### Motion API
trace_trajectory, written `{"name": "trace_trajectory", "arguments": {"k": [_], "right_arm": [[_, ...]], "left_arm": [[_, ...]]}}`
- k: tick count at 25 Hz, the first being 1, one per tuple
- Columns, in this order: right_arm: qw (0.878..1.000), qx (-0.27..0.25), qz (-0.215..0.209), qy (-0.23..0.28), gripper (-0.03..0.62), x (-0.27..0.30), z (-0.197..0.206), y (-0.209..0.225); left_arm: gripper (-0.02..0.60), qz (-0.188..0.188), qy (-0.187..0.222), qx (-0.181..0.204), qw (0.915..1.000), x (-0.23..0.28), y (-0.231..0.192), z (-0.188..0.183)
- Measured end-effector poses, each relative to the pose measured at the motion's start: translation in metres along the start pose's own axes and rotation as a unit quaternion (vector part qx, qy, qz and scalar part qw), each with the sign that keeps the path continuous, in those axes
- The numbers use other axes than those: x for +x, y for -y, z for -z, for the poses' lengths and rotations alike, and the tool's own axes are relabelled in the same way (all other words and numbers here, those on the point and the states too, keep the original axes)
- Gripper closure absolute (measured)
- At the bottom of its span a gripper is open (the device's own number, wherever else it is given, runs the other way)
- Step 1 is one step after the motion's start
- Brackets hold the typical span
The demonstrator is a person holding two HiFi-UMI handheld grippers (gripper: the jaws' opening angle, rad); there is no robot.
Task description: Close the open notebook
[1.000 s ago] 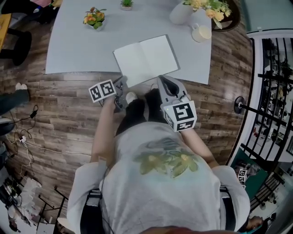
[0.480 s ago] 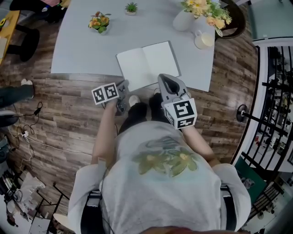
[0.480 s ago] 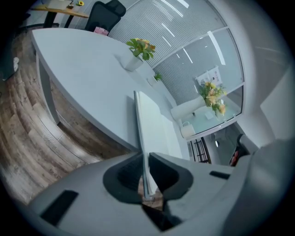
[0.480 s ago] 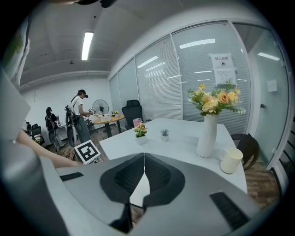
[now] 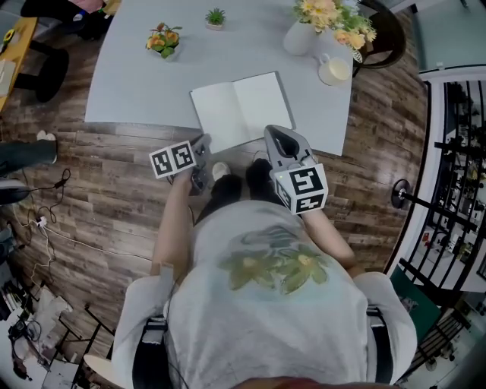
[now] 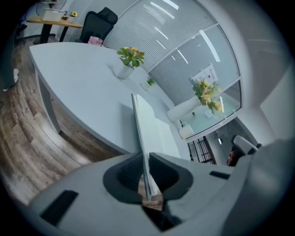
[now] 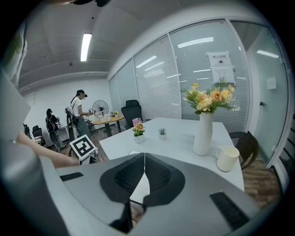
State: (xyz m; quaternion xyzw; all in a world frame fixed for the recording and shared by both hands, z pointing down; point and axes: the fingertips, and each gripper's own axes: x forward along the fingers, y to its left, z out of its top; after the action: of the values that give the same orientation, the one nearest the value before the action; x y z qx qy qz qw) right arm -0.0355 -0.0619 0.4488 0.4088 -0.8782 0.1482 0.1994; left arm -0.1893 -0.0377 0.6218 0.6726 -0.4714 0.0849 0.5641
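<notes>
Notebook [image 5: 241, 109]: open, 2 blank pages up, lying on pale table [image 5: 129, 83] by its near edge, right of centre; near-left corner at table's edge.
L gripper [image 5: 203, 141]: jaws pinching notebook's near-left edge; thin sheet seen edge-on between pads.
R gripper [image 5: 275, 131]: jaws pressed together, nothing between; held by notebook's near-right side, contact w/ it unclear.
Other items on table, all well apart from notebook:
- 1 white vase [image 5: 300, 36] w/ yellow flowers, far right.
- 1 cream mug [image 5: 334, 70], just beside vase, nearer.
- 1 pot of orange flowers [image 5: 163, 38], far left.
- 1 small green plant [image 5: 216, 17], far centre.
Floor [image 5: 99, 190]: wood planks.
</notes>
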Motion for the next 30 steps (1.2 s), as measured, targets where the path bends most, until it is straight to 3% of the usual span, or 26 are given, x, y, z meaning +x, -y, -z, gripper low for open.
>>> {"name": "trace_trajectory", "arguments": {"k": [11, 22, 30], "right_arm": [[1.000, 0.002, -0.006, -0.002, 0.576, -0.008, 0.005, 0.012], [1.000, 0.019, -0.005, 0.007, 0.576, -0.010, 0.001, 0.025], [1.000, 0.020, -0.004, 0.006, 0.576, -0.010, 0.001, 0.031]], "left_arm": [[0.540, -0.004, 0.027, 0.004, 0.9996, -0.008, 0.026, -0.009], [0.543, -0.013, 0.030, 0.009, 0.9994, -0.010, 0.042, -0.013], [0.543, -0.009, 0.030, 0.035, 0.9989, -0.010, 0.058, -0.017]]}}
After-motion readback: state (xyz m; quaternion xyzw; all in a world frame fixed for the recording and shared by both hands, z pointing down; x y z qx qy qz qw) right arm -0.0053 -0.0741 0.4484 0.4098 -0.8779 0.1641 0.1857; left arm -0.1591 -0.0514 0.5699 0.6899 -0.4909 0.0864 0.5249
